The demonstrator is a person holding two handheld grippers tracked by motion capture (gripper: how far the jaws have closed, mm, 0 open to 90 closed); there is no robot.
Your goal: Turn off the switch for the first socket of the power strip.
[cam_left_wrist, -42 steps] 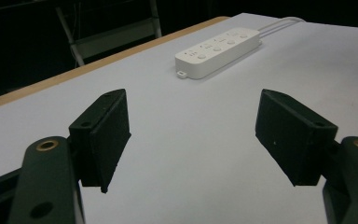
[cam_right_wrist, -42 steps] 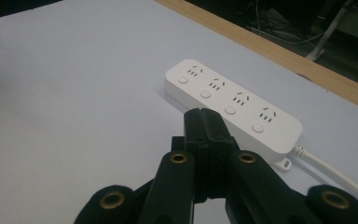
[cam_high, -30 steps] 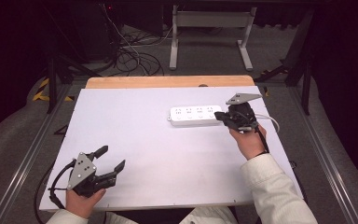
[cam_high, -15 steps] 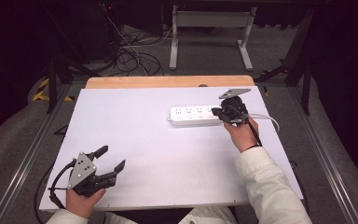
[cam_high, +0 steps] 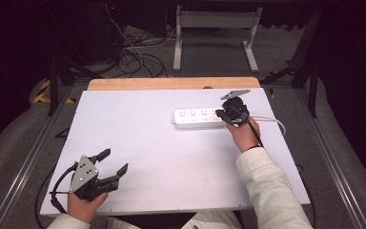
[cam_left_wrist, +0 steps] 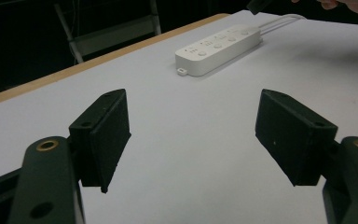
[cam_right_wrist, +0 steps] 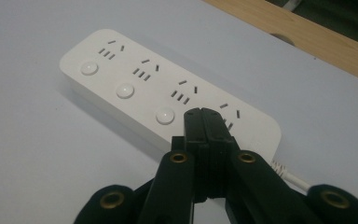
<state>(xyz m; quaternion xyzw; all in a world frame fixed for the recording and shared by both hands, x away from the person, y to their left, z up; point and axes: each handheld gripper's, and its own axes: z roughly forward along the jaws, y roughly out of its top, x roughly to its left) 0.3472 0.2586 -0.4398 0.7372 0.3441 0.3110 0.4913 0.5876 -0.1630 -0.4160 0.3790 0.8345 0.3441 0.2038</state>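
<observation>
A: Item, power strip: far right of white table; its fourth switch is hidden behind right gripper, jaws pressed together, empty.
B: Change?
A: That gripper has moved in over the strip's cord end. Left gripper: jaws wide apart, empty, near edge, unmoved.

White table — power strip lying flat.

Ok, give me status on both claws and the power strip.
Left claw open, idle near table's front edge. Right claw shut, empty, tips over the power strip at its cable-end button. Nothing in the way.
</observation>
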